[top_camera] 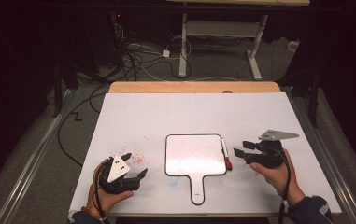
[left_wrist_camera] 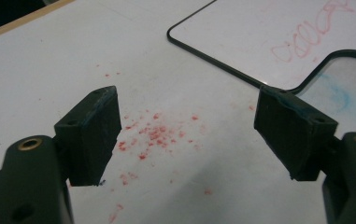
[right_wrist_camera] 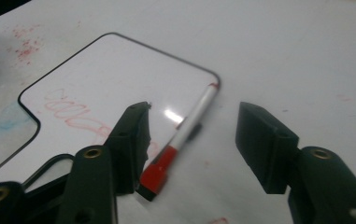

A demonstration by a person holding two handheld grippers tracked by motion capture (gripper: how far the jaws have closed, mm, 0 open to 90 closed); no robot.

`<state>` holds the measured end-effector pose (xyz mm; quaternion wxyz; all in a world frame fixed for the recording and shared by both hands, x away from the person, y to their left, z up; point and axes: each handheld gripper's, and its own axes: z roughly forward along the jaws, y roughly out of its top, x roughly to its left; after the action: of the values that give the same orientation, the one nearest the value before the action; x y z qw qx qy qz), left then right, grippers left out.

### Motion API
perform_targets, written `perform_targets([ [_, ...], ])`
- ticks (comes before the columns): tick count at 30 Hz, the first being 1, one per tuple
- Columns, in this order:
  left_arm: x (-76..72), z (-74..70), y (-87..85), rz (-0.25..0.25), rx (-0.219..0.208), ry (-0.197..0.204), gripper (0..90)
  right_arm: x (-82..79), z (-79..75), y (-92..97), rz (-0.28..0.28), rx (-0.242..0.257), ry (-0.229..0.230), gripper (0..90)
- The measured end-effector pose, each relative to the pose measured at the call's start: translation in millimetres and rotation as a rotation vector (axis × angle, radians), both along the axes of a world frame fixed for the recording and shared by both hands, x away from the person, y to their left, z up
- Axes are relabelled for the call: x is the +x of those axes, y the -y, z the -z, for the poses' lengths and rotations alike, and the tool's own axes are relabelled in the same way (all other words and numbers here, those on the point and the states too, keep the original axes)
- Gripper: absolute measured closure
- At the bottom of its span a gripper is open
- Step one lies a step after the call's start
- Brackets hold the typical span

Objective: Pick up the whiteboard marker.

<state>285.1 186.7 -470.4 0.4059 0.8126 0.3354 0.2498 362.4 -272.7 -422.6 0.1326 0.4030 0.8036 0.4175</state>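
the right gripper (right_wrist_camera: 192, 140), jaws apart and empty, hovered over a slim marker (right_wrist_camera: 185, 135) lying along the whiteboard's (top_camera: 192, 156) right edge; light, rigid and likely slippery, it looked best pinched mid-barrel.

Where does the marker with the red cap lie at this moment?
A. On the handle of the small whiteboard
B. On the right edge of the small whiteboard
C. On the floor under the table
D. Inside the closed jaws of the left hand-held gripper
B: the marker lies free along the right edge of the small whiteboard, in front of the open right hand-held gripper.
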Motion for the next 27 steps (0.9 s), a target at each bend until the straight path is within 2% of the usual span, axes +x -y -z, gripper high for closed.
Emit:
perform_targets([
  [1, -0.5, 0.3, 0.3, 0.002, 0.007, -0.001, 22.0, 0.0, 0.0, 0.0, 0.000, 0.000, 0.000, 46.4],
  [2, -1.1, 0.7, 0.7, 0.000, 0.011, -0.001, 22.0, 6.5, 2.3, -4.7, 0.003, 0.000, -0.018, 46.8],
  [3, -1.6, 1.2, 1.0, -0.002, 0.013, -0.001, 22.0, 19.9, 7.7, -12.9, -0.001, 0.001, -0.068, 49.9],
  [6, -3.8, 2.1, 1.6, 0.000, 0.021, -0.003, 22.0, 32.6, 14.2, -18.8, 0.016, -0.010, -0.100, 52.1],
  [7, -4.2, 2.3, 1.6, 0.001, 0.021, -0.004, 22.0, 44.4, 21.9, -21.3, 0.020, -0.014, -0.141, 54.2],
  [11, -5.3, 3.8, 1.9, 0.007, 0.032, -0.012, 22.0, 58.0, 35.0, -25.0, 0.036, -0.018, -0.205, 57.1],
  [13, -5.6, 3.7, 2.1, 0.007, 0.038, -0.011, 22.0, 61.5, 39.9, -26.8, 0.038, -0.022, -0.225, 61.6],
  [17, -6.2, 3.5, 3.4, 0.010, 0.041, -0.014, 22.0, 62.6, 41.9, -28.5, 0.025, -0.031, -0.227, 67.5],
  [20, -6.4, 3.2, 5.3, 0.016, 0.044, -0.014, 22.0, 61.2, 40.8, -29.3, 0.007, -0.012, -0.223, 74.5],
  [27, -4.4, 3.6, 10.0, 0.033, 0.044, -0.027, 22.0, 58.4, 39.5, -33.7, -0.023, -0.021, -0.211, 80.8],
])
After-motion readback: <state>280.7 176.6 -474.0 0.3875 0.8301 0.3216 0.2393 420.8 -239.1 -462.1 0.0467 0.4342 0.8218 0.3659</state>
